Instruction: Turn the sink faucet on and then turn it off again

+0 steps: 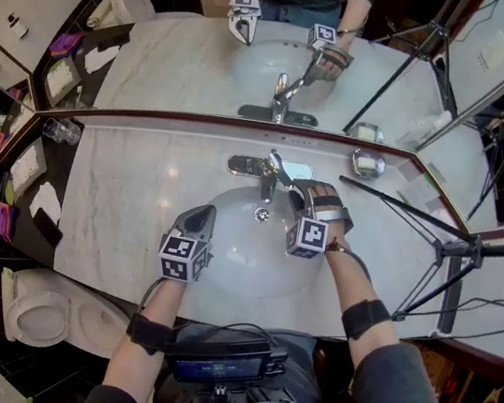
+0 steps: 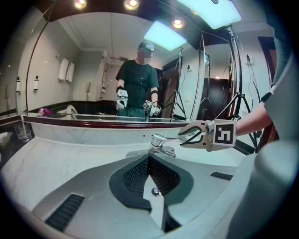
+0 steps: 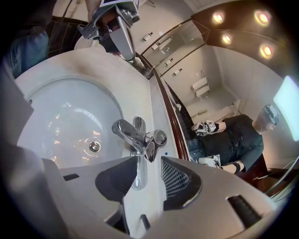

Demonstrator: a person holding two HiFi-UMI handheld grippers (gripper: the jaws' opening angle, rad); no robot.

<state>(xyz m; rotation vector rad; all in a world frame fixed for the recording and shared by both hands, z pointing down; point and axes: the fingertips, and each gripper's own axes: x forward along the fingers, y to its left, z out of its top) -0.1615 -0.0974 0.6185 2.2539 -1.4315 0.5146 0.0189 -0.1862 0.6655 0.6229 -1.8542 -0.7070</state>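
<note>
The chrome faucet [image 1: 266,184] stands at the back of the white sink basin [image 1: 233,264], its lever handle [image 1: 279,165] pointing toward the right. My right gripper [image 1: 290,186] is open, and the lever's end [image 3: 151,150] sits between its spread fingers without being pinched. The left gripper view shows the same from the side, the right gripper [image 2: 186,136] straddling the lever's tip [image 2: 174,138]. My left gripper [image 1: 203,214] hangs shut over the basin's left half, holding nothing. No stream of water shows at the spout [image 3: 122,131].
A mirror [image 1: 283,68] rises behind the marble counter [image 1: 131,186]. A glass tumbler [image 1: 61,130] stands at the far left and a metal dish [image 1: 368,163] at the far right. Tripod legs [image 1: 441,264] stand right of the counter, and a toilet [image 1: 40,314] sits below left.
</note>
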